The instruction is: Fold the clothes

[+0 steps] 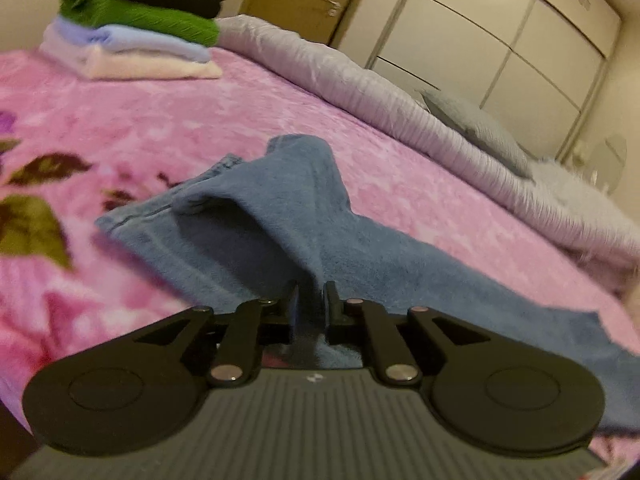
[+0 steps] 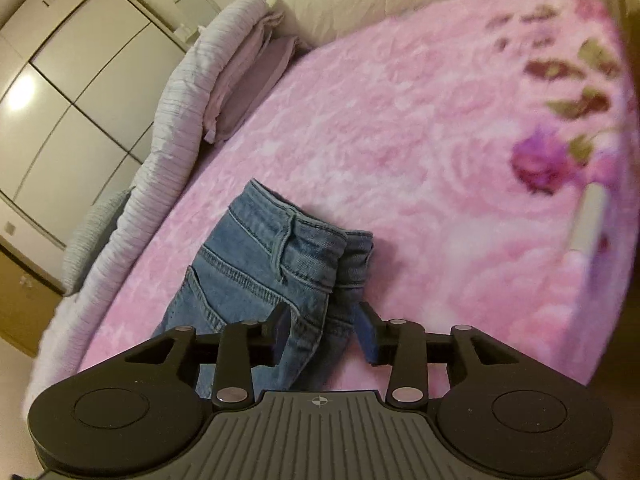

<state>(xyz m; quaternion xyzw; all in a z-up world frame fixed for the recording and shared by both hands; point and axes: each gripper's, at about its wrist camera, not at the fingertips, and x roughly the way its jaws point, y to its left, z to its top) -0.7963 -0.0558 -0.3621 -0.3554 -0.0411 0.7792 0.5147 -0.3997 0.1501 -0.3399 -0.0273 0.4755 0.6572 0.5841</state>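
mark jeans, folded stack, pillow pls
jeans (image 2: 256,264) right wrist view, back pocket panel
stack (image 1: 136,16) left wrist view, green layer
pillow (image 1: 480,128) left wrist view, grey face

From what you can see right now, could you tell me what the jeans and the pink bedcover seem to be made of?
Jeans: blue denim, matte, with visible seams, a back pocket and a belt loop. Pink bedcover: seemingly plush fleece, with a soft fuzzy nap and printed flowers.

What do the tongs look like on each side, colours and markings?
Both match: black linkage bars with silver rivets, two round black discs, and a ribbed grey base with a small crosshair mark. The left tongs have black fingers; the right tongs show blue pads. No cables or sleeves visible.
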